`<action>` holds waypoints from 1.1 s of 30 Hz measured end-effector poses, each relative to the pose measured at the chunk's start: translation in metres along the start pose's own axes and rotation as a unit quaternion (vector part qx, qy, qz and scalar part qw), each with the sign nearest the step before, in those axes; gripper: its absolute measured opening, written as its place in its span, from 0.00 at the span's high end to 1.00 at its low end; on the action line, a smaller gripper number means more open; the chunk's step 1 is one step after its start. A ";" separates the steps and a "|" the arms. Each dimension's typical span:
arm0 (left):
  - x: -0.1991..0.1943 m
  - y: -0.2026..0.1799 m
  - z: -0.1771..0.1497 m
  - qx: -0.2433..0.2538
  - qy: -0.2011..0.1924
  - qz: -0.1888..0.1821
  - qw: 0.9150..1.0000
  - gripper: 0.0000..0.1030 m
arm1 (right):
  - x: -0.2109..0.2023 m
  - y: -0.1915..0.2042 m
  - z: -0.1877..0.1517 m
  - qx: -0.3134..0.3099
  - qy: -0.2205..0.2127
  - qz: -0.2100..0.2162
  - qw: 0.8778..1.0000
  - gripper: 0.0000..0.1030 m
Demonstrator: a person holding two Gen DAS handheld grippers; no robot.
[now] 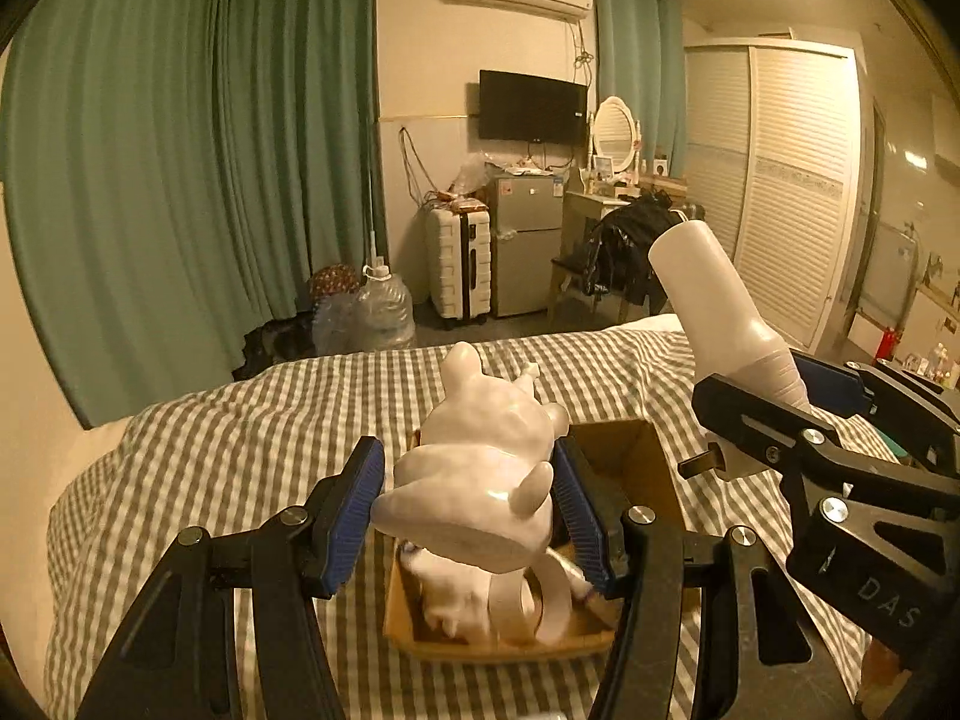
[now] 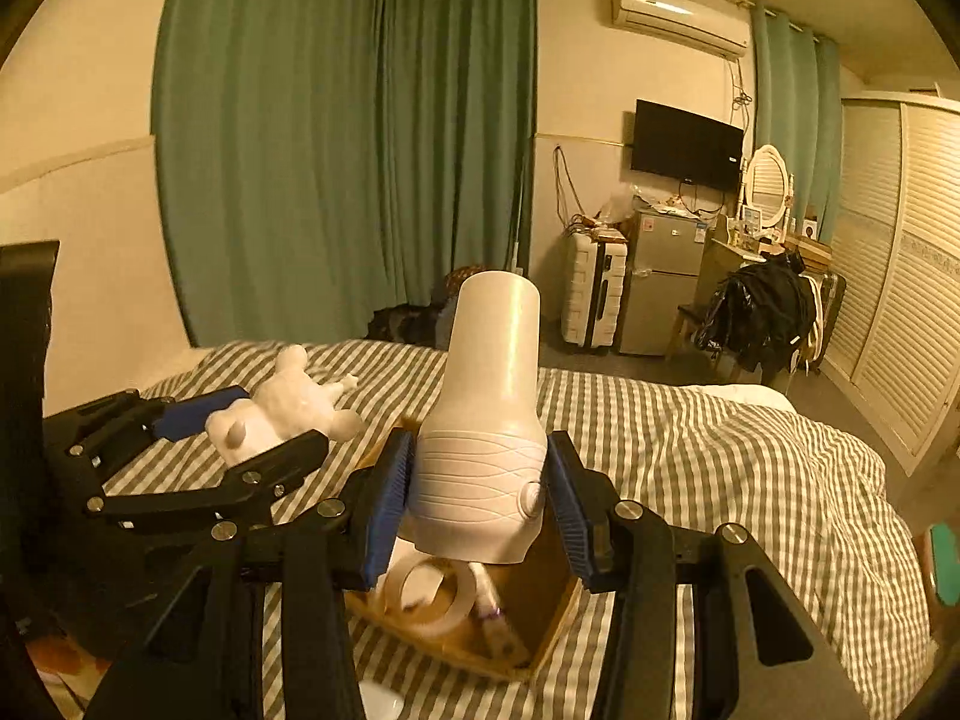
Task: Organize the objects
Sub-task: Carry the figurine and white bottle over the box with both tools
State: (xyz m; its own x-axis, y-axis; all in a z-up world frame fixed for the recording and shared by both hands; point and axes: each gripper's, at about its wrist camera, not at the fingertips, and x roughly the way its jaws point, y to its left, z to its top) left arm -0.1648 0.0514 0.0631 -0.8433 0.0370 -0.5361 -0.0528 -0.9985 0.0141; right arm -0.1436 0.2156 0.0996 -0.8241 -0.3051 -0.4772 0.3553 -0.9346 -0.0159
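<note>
Over the striped bed, at roughly 6 o'clock in the left wrist view, left hand-held gripper clamped on a glossy white animal figurine, blue pads pressing its flanks from both sides, figurine lifted clear of the cardboard box below. Inside that box, toward 6 o'clock, a roll of white tape and another whitish lump beside it, not clear enough to name. Further right, at about 3 o'clock in the same view, right hand-held gripper clamped on the ribbed lower part of a white hair dryer, barrel tilted up toward 11 o'clock, well apart from the figurine.

In the right wrist view, at 9 o'clock, the left hand-held gripper seen from the side with the figurine between its fingers. At the centre, the hair dryer upright between the right hand-held gripper pads, both pads tight against its ribbed body. Beneath, at 6 o'clock, the open box on the bed with the tape roll lying in it. Far back at 2 o'clock, a small fridge and a white suitcase against the wall
</note>
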 end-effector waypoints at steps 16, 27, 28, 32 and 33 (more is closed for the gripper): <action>0.123 0.005 -0.049 0.008 0.096 -0.040 0.995 0.43 | 0.119 -0.032 -0.030 0.043 0.057 -0.020 0.997 0.57; 0.136 -0.003 -0.069 0.013 0.129 -0.041 0.991 0.43 | 0.151 -0.040 -0.074 0.041 0.121 -0.030 0.991 0.57; 0.140 -0.004 -0.071 0.016 0.129 -0.039 0.991 0.43 | 0.152 -0.040 -0.076 0.040 0.124 -0.030 0.991 0.57; 0.141 -0.008 -0.078 0.024 0.133 -0.039 0.990 0.43 | 0.158 -0.043 -0.083 0.043 0.132 -0.031 0.990 0.57; 0.141 -0.008 -0.078 0.027 0.131 -0.037 0.990 0.43 | 0.158 -0.044 -0.083 0.044 0.132 -0.031 0.990 0.57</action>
State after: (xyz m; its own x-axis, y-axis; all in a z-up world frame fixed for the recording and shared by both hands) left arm -0.2411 0.0614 -0.0784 -0.6685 0.0915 -0.7380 -0.1434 -0.9896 0.0073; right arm -0.2530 0.2240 -0.0482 -0.6948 -0.2000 -0.6908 0.2588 -0.9657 0.0193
